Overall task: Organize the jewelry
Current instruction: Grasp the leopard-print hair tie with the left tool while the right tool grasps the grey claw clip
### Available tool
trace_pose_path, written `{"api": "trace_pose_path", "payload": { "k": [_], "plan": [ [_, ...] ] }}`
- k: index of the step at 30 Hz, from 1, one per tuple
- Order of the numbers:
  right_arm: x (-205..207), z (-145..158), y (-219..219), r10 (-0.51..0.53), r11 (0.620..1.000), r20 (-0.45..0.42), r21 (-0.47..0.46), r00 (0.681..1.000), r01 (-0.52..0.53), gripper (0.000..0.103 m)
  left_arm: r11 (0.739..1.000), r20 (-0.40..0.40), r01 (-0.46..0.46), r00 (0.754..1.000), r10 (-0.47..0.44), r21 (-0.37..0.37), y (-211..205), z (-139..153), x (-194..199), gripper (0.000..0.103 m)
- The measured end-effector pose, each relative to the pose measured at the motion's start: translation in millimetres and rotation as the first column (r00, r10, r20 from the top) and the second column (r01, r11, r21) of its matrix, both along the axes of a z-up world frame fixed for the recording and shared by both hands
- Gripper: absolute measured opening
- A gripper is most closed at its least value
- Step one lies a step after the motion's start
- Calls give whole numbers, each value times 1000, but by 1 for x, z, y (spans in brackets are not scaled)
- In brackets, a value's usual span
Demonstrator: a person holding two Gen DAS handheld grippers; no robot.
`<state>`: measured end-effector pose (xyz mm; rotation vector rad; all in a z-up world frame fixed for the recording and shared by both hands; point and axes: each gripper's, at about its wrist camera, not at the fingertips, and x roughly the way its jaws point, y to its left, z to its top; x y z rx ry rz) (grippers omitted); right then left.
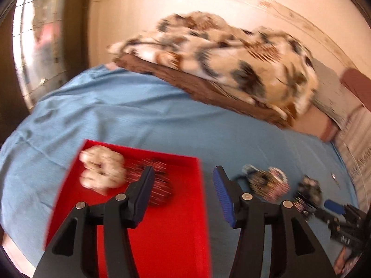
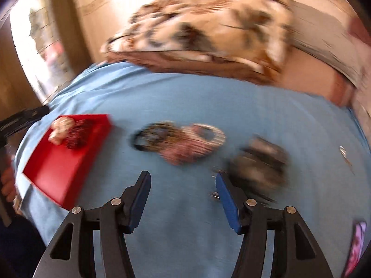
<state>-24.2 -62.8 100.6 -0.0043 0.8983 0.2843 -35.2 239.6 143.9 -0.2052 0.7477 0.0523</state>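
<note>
A red tray [image 1: 176, 231] lies on the blue bedsheet [image 1: 139, 115] and holds a cream scrunchie [image 1: 102, 170] and a dark red one [image 1: 153, 180]. My left gripper [image 1: 184, 173] hovers over the tray's right rim, open and empty. More scrunchies [image 1: 269, 183] lie on the sheet to its right, near the right gripper's blue pad [image 1: 334, 206]. In the right wrist view the tray [image 2: 62, 162] is at the left, a blurred pink and dark scrunchie pile [image 2: 180, 143] sits ahead, and a dark scrunchie [image 2: 259, 162] lies beside my right gripper [image 2: 183, 180], which is open and empty.
A patterned blanket [image 1: 220, 58] on a brown pillow [image 1: 185, 81] lies at the bed's far side against the wall. A small metal piece [image 2: 344, 153] rests on the sheet at the right. A pink patterned object [image 2: 357, 243] shows at the lower right edge. A hand [image 2: 8, 180] is at the left edge.
</note>
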Motion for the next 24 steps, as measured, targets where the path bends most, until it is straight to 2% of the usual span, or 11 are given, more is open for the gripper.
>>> {"api": "trace_pose_path", "payload": {
  "k": [6,12,17,22,23,24],
  "plan": [
    [-1,-10,-80,-129,990,0,52,992,129,63,994,-95,112,989,-110,18,-71,-16,26,52],
    [7,-23,-118,-162,979,-10,121,987,162,63,978,-199,201,962,-185,63,-123,-52,74,52],
    [17,-35,-137,-167,966,-38,192,985,171,63,965,-272,233,943,-194,119,-141,-85,111,52],
    [42,-38,-141,-156,951,-54,261,986,165,63,958,-305,266,926,-222,108,-145,-104,132,52],
    [50,-40,-141,-156,947,-59,276,986,167,63,956,-304,275,923,-234,99,-146,-106,133,51],
    [56,-42,-140,-157,943,-64,288,986,169,63,954,-305,286,920,-247,89,-148,-107,134,43]
  ]
}}
